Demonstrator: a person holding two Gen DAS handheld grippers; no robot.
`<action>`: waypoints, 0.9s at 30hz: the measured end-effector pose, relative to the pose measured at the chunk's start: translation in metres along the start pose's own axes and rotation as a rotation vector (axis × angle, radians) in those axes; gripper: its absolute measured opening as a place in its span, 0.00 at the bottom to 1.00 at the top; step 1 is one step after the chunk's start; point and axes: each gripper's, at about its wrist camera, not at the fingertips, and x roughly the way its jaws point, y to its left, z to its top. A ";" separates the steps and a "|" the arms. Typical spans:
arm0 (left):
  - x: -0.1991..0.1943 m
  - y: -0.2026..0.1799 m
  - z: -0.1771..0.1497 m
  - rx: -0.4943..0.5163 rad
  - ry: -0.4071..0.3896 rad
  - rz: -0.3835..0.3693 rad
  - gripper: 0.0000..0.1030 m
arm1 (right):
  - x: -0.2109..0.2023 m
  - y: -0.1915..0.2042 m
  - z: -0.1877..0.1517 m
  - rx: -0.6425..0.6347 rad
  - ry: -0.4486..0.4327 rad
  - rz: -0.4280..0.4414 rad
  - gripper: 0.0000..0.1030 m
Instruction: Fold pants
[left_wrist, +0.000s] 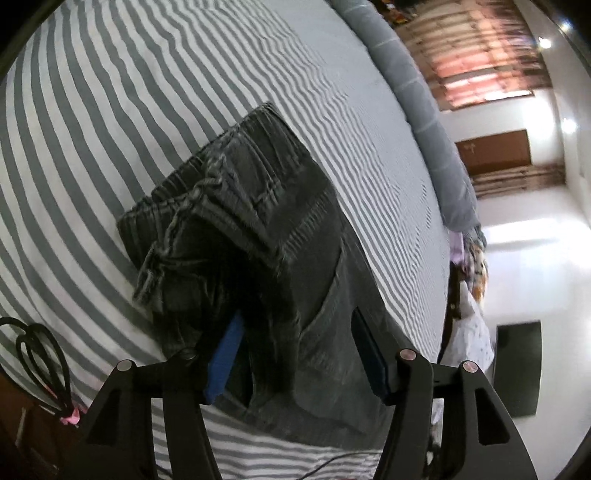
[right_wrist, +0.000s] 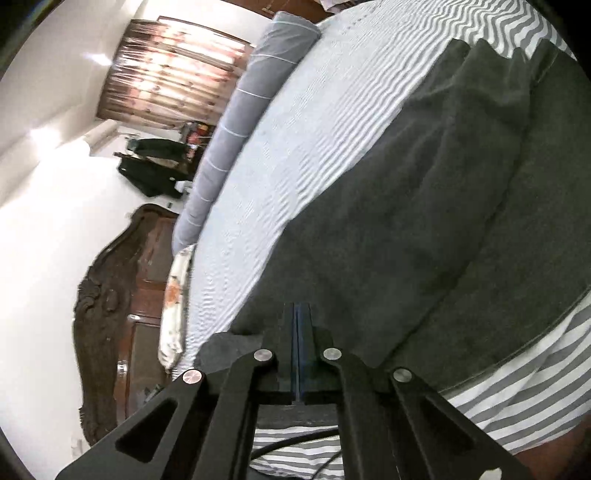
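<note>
The pants (left_wrist: 236, 229) are laid on the striped bed (left_wrist: 92, 110), waistband end bunched ahead of the left gripper (left_wrist: 295, 354), whose jaws stand apart with cloth lying loose between them, the pads not pressing. Their long axis is judged to run along the near bed edge toward the right gripper (right_wrist: 297, 325), whose jaws are together over the flat leg end; whether cloth is pinched cannot be told. Either end is thus within reach of its own gripper.
</note>
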 end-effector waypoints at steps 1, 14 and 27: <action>0.002 -0.001 0.002 -0.003 -0.002 0.009 0.59 | 0.002 -0.001 -0.001 0.002 0.009 0.000 0.02; 0.005 -0.008 0.003 0.028 -0.096 0.043 0.10 | 0.016 -0.044 -0.033 0.061 0.128 -0.039 0.17; -0.036 -0.055 0.011 0.078 -0.145 -0.105 0.09 | 0.065 -0.054 -0.034 0.176 0.185 0.018 0.36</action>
